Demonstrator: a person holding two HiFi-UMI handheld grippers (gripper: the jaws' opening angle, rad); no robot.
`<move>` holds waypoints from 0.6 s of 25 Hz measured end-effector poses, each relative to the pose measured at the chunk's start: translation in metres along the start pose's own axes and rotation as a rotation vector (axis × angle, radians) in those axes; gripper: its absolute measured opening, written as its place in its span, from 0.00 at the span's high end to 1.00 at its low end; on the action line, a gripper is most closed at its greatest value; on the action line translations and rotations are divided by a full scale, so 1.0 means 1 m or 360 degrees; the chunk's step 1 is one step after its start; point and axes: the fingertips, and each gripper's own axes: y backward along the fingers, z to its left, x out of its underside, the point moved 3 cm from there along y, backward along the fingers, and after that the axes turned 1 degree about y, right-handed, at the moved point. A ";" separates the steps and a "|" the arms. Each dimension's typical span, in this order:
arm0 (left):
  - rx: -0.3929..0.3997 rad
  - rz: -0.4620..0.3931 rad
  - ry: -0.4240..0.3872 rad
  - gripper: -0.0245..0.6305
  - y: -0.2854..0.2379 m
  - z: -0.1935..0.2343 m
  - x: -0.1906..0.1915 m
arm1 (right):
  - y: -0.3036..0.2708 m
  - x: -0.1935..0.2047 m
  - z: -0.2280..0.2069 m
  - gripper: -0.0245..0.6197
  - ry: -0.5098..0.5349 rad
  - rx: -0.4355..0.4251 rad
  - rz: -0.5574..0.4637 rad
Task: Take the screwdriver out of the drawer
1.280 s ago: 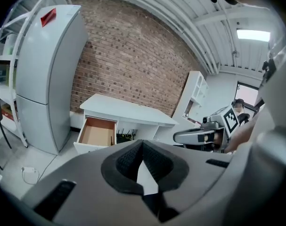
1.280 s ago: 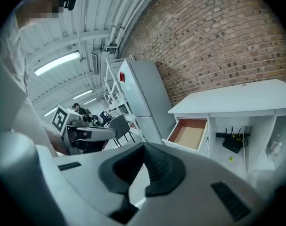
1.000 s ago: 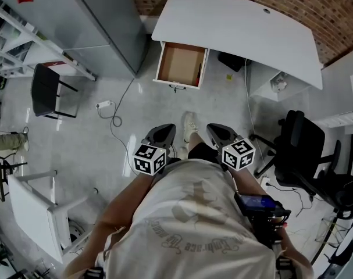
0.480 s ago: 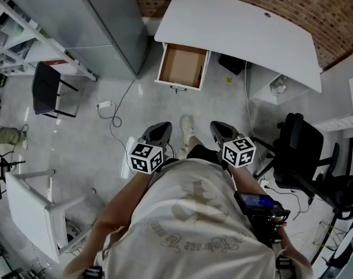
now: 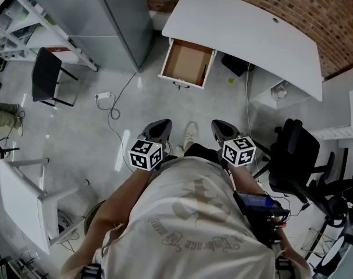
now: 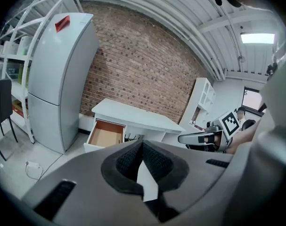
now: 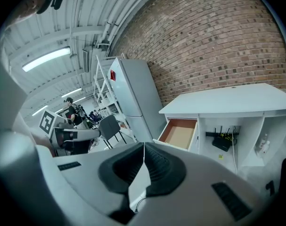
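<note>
Left claw [image 6: 142, 144] is clenched: its two dark pads meet at the tips and nothing sits between them. Right claw [image 7: 143, 146] is clenched the same way, pads touching at the tips and grasping nothing. In the head view both claws are held low in front of the person's body, side by side and a little apart, pointing toward the drawer [image 5: 188, 64], with a pale shoe [image 5: 191, 135] on the floor [image 5: 164, 103] between them.

The drawer stands pulled out from under the left end of the white surface [image 5: 240, 28], well apart from both claws. Its brown bottom is mostly bare. A thin dark thing that looks like the screwdriver [image 5: 204, 71] lies along the drawer's right wall; it is too small to make out in detail.

A grey fridge [image 5: 115, 16] stands just left of the surface, against the brick wall [image 5: 316, 4]. A white cable [image 5: 115, 118] trails over the floor between the fridge and the person. A black chair [image 5: 45, 77] stands further left, and a black office chair [image 5: 298, 156] sits to the person's right, near the right end of the surface.
</note>
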 end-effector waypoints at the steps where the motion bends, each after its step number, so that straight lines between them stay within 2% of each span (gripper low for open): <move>1: -0.0001 0.0005 0.0006 0.93 0.001 0.001 0.001 | -0.001 0.000 0.003 0.93 0.0015 0.0004 0.0007; 5: 0.0029 0.0033 0.0011 0.93 -0.003 -0.002 0.003 | -0.003 0.002 0.006 0.93 0.0056 0.0013 0.0046; 15: 0.0089 0.0112 0.0031 0.93 -0.033 -0.005 0.007 | -0.004 0.006 -0.024 0.93 -0.0047 0.0112 0.0074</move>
